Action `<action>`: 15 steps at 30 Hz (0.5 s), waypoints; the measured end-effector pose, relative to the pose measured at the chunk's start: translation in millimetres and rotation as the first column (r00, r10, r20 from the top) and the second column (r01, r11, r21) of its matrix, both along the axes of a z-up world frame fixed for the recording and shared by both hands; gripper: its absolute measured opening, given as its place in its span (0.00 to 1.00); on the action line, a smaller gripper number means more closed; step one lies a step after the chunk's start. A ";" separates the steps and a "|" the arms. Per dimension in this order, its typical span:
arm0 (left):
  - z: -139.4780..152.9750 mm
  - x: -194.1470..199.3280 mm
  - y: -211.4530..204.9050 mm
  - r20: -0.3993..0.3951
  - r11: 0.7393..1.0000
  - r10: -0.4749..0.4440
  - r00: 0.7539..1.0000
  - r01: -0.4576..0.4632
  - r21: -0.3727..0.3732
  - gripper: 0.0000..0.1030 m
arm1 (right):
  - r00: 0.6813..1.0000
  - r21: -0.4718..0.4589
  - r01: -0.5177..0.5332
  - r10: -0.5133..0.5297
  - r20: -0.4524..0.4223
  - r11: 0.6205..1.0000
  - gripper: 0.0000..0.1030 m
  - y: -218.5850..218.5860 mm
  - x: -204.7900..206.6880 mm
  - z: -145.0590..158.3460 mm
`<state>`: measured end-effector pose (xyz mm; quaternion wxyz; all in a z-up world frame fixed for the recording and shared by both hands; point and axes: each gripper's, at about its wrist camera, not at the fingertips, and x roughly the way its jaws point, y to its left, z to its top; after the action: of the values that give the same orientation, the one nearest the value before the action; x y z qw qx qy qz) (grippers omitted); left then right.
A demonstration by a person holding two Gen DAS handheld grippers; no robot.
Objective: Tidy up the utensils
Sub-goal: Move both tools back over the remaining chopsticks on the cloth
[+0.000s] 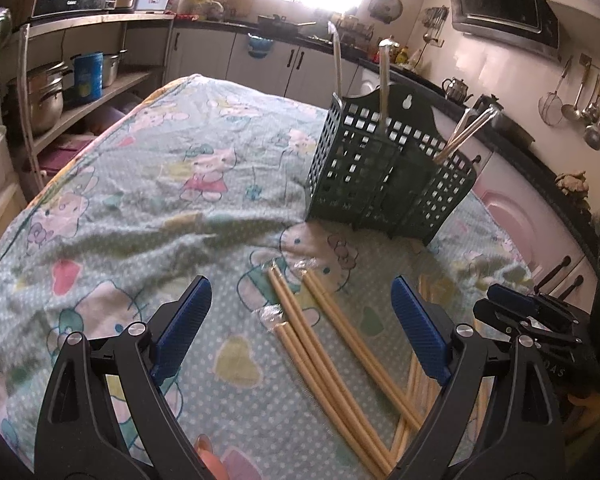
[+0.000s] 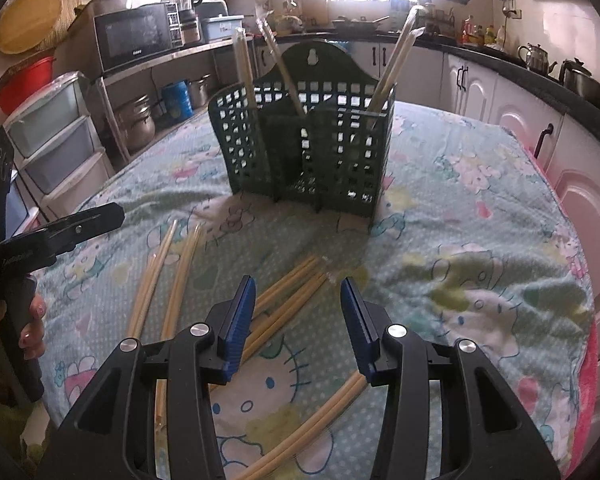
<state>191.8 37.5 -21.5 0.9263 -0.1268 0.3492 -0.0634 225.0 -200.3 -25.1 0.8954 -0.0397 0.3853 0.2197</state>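
A dark green slotted utensil holder (image 1: 384, 176) (image 2: 312, 148) stands upright on the table, with wrapped chopstick pairs (image 2: 392, 64) sticking up from its compartments. Several wrapped wooden chopstick pairs (image 1: 324, 340) (image 2: 284, 292) lie loose on the cloth in front of it. My left gripper (image 1: 300, 324) is open and empty, hovering over the loose chopsticks. My right gripper (image 2: 298, 320) is open and empty, above another bunch of chopsticks. The right gripper also shows at the right edge of the left wrist view (image 1: 524, 316), and the left one at the left edge of the right wrist view (image 2: 72, 228).
The table is covered by a pale green cartoon-cat cloth (image 1: 148, 184). Shelves with pots and a microwave (image 2: 140, 36) stand to the left. Kitchen counter and white cabinets (image 2: 500, 96) run behind and to the right.
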 end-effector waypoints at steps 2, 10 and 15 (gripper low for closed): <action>-5.8 0.3 0.1 -0.018 1.000 0.000 1.000 0.000 0.002 0.80 | 1.000 -0.002 -0.001 0.001 -0.010 1.000 0.47 1.3 0.4 -4.4; -26.3 8.8 -0.9 -0.093 1.000 -0.017 0.996 0.017 0.007 0.89 | 0.995 -0.024 0.005 -0.007 -0.104 1.000 0.48 5.0 13.2 -28.3; -33.5 16.9 0.0 -0.129 1.000 -0.019 0.991 0.021 0.019 0.89 | 0.989 -0.014 0.014 -0.016 -0.148 1.000 0.48 6.7 24.2 -36.0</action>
<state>208.7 37.5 -55.0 0.9023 -0.1179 0.4102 -0.0607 249.2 -193.6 -61.1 0.8657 -0.0263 0.4525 0.2126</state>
